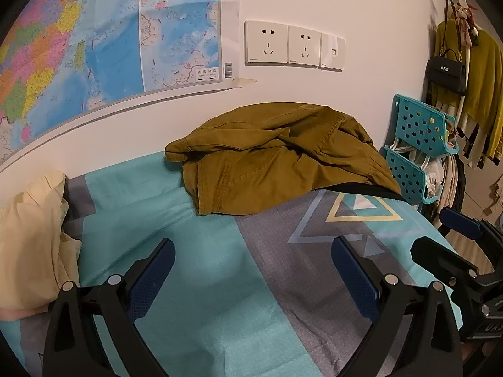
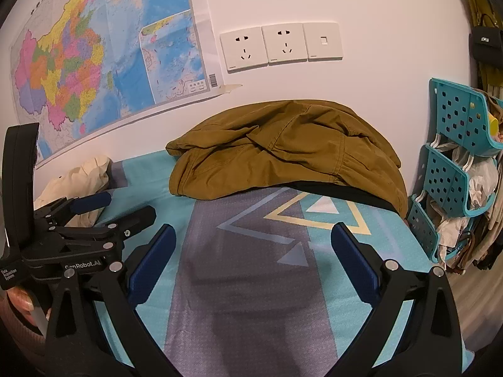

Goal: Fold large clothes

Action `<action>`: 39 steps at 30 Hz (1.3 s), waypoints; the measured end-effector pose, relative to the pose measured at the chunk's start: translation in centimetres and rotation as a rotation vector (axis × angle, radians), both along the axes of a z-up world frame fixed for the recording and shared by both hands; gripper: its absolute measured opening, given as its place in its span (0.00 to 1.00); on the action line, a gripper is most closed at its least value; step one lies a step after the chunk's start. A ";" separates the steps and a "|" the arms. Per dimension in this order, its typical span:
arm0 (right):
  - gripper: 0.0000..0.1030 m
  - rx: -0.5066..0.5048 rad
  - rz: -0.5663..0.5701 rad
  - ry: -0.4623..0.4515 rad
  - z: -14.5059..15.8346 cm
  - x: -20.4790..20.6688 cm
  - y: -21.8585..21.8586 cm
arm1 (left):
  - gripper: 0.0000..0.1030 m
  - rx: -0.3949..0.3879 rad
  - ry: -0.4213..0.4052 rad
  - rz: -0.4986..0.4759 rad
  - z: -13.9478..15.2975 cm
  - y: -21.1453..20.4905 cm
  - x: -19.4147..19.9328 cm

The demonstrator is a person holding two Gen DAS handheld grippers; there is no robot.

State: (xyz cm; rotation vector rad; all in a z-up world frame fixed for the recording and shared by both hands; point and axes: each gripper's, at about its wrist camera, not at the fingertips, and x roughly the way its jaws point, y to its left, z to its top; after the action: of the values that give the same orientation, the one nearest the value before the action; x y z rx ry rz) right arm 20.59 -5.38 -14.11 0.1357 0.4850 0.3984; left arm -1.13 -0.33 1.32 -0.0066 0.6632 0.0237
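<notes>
Nearest to you, your left gripper hangs over the bedsheet with its jaws spread wide and nothing between them; only teal and grey cloth shows in the gap. Your right gripper hangs just beside it, jaws equally wide and bare, above the grey band and the yellow triangle outline printed on the sheet. Each gripper shows at the margin of the other's view: your right one at the right edge of the left wrist view, your left one at the left edge of the right wrist view, with your fingers just visible on its handle.

The mustard-brown jacket lies in a crumpled heap at the far edge of the bed, against the wall, well apart from both grippers. A dark lining peeks out under its near hem. A cream cloth is bunched at the bed's left edge.

On the wall above hang a coloured map and a row of white sockets. A teal perforated rack stands past the bed's right edge.
</notes>
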 end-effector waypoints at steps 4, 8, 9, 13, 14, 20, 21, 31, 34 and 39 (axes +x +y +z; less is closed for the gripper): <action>0.94 -0.001 0.003 0.006 0.0 0.0 0.1 | 0.93 0.003 -0.002 0.000 0.0 -0.1 0.0; 0.94 0.003 0.004 0.006 -0.2 -0.1 -0.1 | 0.93 0.006 -0.008 0.003 0.1 -0.1 -0.1; 0.94 0.006 0.005 0.005 -0.4 -0.3 -0.1 | 0.93 0.007 -0.008 0.002 0.1 -0.2 -0.1; 0.94 0.010 0.009 0.005 -0.5 -0.4 -0.1 | 0.93 0.011 -0.014 0.003 0.1 -0.3 -0.3; 0.95 0.010 0.009 0.006 -0.5 -0.4 -0.1 | 0.93 0.011 -0.016 0.004 0.1 -0.3 -0.4; 0.94 0.010 0.009 0.006 -0.6 -0.5 -0.2 | 0.93 0.011 -0.017 0.009 0.1 -0.2 -0.5; 0.94 0.010 0.009 0.006 -0.6 -0.5 -0.2 | 0.93 0.010 -0.016 0.008 0.1 -0.2 -0.5; 0.94 0.010 0.009 0.007 -0.4 -0.5 -0.3 | 0.93 0.009 -0.016 0.009 0.1 -0.1 -0.4; 0.94 0.011 0.008 0.007 -0.4 -0.4 -0.2 | 0.93 0.012 -0.015 0.011 0.1 -0.2 -0.5; 0.94 0.010 0.010 0.003 -0.5 -0.5 -0.2 | 0.93 0.011 -0.014 0.012 0.1 -0.2 -0.4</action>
State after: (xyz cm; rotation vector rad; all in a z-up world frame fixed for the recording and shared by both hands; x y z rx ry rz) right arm 20.05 -5.60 -14.58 0.1436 0.4873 0.4102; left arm -1.53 -0.51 1.42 -0.0005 0.6488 0.0385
